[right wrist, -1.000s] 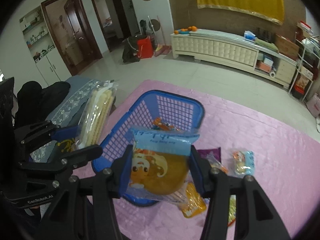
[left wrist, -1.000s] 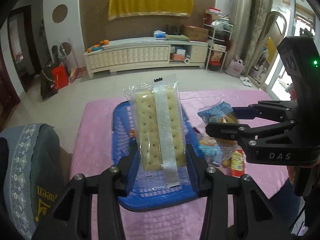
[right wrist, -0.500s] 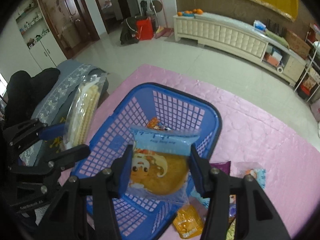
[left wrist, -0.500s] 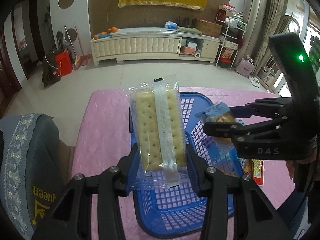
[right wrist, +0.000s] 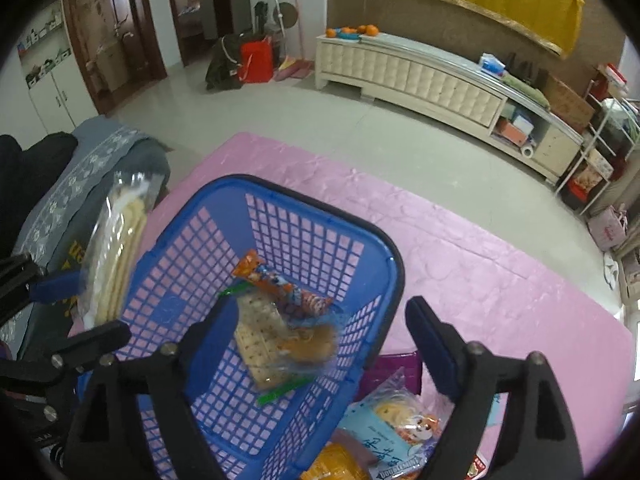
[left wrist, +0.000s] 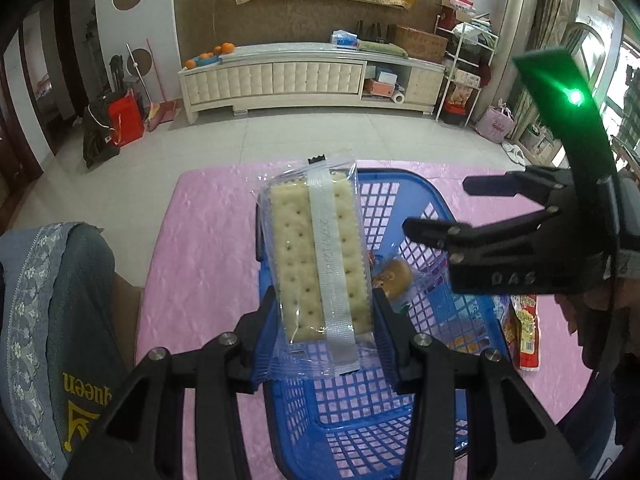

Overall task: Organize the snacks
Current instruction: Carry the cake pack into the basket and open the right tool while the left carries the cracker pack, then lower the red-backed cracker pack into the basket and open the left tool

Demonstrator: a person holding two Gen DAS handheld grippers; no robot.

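The left gripper (left wrist: 324,344) clamps a clear-wrapped cracker pack (left wrist: 320,264) above the blue basket's (left wrist: 400,432) left rim. The right gripper (right wrist: 316,328) hangs over the basket, its jaws just spread wide and empty; the bun packet (right wrist: 310,346) lies blurred inside the basket on other snacks.

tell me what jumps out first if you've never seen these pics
The cracker pack clamped upright in the left gripper, hanging over the blue basket on the pink cloth. Beside it the right gripper has just been opening, nothing between its jaws, a blurred snack in the basket below.
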